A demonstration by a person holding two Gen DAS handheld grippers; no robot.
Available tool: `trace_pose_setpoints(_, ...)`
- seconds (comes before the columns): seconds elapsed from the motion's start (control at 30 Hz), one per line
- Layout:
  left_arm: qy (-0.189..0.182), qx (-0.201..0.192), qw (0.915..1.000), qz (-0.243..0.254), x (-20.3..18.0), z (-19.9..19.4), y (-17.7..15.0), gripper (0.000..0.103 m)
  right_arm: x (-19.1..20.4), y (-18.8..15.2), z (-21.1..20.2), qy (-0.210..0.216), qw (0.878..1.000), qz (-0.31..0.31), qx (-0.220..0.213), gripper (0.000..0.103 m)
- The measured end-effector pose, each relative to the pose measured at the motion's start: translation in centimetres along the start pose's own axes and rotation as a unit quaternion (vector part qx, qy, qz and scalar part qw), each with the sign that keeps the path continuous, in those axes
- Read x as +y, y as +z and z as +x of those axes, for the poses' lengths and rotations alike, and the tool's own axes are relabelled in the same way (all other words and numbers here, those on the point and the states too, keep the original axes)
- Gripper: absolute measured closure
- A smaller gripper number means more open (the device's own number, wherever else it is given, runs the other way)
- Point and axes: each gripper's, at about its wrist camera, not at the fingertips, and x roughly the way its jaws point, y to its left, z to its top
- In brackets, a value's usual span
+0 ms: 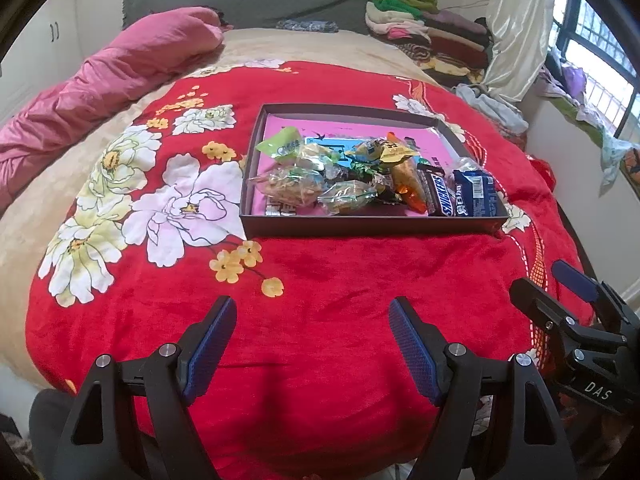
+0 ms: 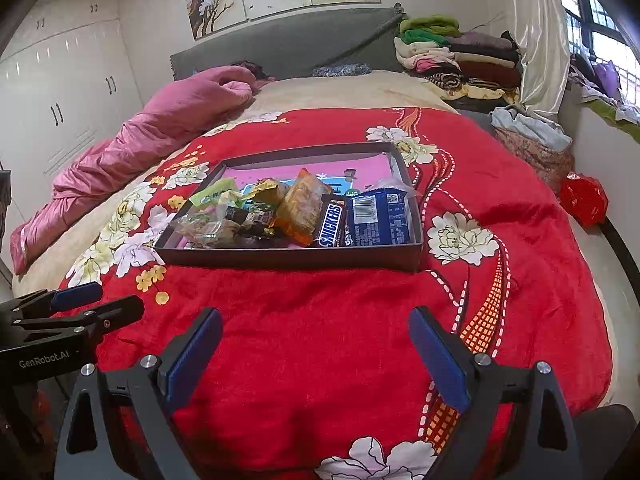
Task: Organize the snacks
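Observation:
A dark shallow box (image 1: pixel 360 227) (image 2: pixel 280 258) with a pink floor sits on the red flowered blanket and holds a heap of wrapped snacks. Among them are a Snickers bar (image 1: pixel 438 194) (image 2: pixel 332 220), a blue biscuit pack (image 1: pixel 474 194) (image 2: pixel 380 218), an orange packet (image 2: pixel 302 206) and a green packet (image 1: pixel 282 144). My left gripper (image 1: pixel 312 340) hovers open over bare blanket in front of the box, nothing between its fingers. My right gripper (image 2: pixel 316 354) also stands open and empty, nearer than the box. Each gripper shows at the other view's edge.
A pink quilt (image 1: pixel 100 80) lies along the bed's left side. Folded clothes (image 2: pixel 452 56) are stacked at the headboard's right. A red bag (image 2: pixel 582 198) sits off the bed's right edge by the window. White wardrobes (image 2: pixel 60 92) stand at the left.

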Motion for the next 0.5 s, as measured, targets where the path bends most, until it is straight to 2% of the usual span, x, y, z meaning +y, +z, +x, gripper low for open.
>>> trace_pose_setpoints(0.5, 0.007, 0.005, 0.9999, 0.008, -0.30, 0.15, -0.10, 0.023, -0.23, 0.10, 0.13, 0.001, 1.000, 0.004, 0.001, 0.009)
